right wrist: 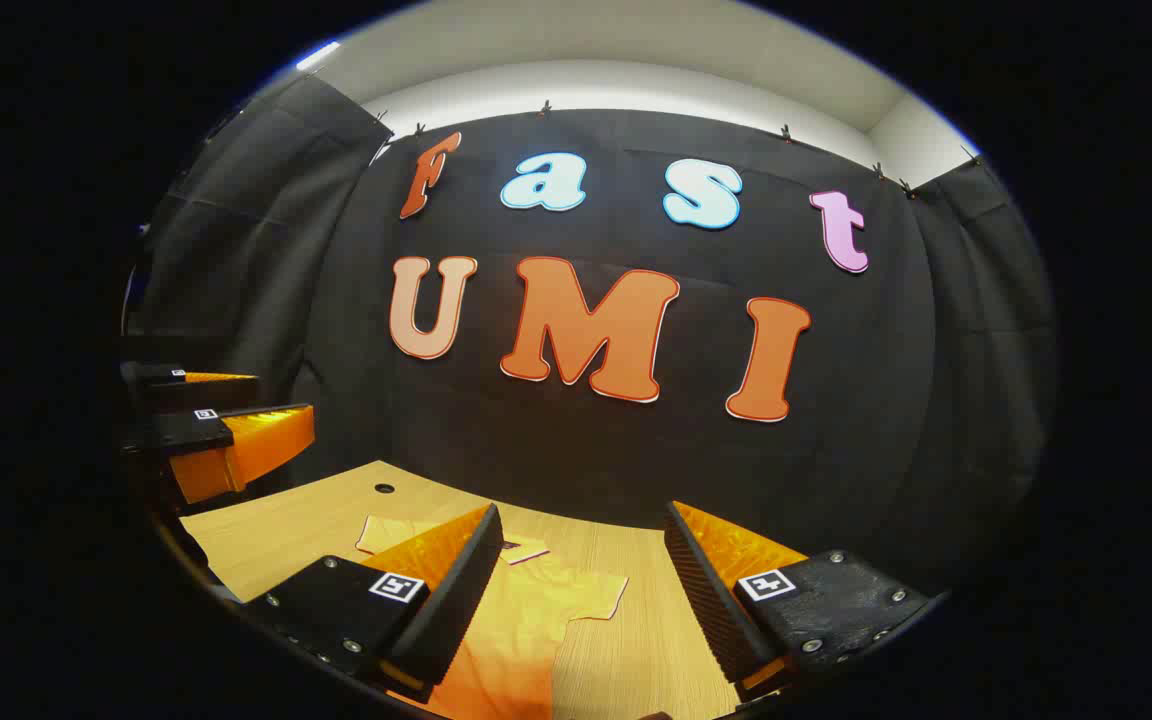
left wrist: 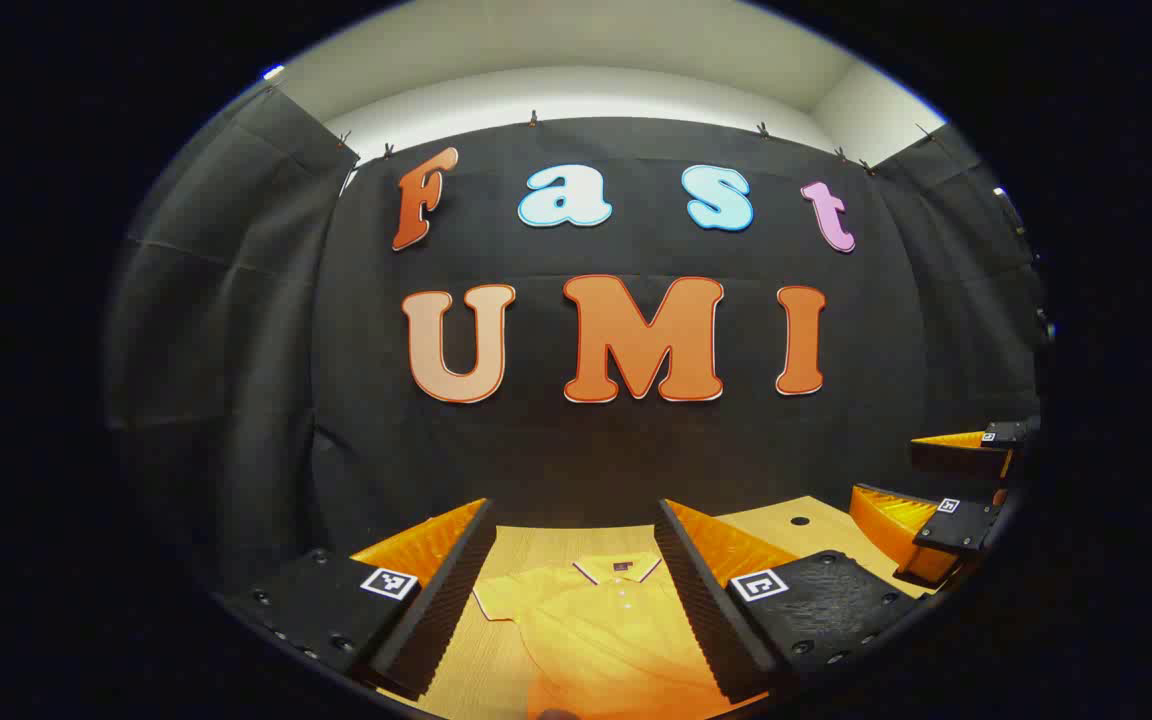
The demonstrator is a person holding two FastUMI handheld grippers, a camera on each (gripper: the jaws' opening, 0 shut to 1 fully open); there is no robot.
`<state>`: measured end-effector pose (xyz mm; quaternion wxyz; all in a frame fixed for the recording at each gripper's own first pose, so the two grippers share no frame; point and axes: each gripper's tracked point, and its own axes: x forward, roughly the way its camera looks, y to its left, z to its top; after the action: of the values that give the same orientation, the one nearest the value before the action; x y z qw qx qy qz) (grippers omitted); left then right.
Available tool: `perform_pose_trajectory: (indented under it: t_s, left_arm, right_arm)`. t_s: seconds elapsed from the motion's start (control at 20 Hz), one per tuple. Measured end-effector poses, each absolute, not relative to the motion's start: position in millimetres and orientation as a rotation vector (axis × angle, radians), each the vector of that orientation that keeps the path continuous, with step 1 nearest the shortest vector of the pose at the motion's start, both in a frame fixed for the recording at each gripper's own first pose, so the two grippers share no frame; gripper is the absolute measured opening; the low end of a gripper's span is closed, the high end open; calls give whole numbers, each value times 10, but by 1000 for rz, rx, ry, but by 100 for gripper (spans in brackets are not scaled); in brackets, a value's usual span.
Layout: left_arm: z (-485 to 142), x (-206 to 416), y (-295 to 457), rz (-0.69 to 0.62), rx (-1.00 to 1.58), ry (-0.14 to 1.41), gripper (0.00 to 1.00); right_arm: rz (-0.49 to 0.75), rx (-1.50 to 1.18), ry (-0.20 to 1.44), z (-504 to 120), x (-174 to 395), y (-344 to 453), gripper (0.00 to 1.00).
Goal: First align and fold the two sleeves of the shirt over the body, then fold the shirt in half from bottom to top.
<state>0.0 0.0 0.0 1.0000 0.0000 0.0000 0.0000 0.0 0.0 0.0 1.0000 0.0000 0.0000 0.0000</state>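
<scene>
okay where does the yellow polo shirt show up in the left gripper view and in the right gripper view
Left gripper view: the yellow polo shirt lies bottom centre on the wooden table, between the left gripper fingers, collar toward the wall.
Right gripper view: the shirt sits bottom centre-left, partly behind one right gripper finger, a sleeve spread to the right.
Shared landmark: the round hole in the tabletop.

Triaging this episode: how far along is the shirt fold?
Nothing looks done: the yellow short-sleeved polo shirt lies flat on the light wooden table, collar toward the wall, its sleeves spread out. In hand: nothing; the left hand-held gripper and right hand-held gripper hover open above it. Left: both sleeve folds, then bottom-to-top fold.
</scene>
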Motion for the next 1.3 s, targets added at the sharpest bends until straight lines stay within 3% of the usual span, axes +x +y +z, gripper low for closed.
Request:
perform_pose_trajectory:
  t_s: [1.3]
  left_arm:
    - [-60, -47, 110, -51, 30, -13, 98]
  right_arm:
    - [-50, -2, 77, -165, 98, -34, 98]
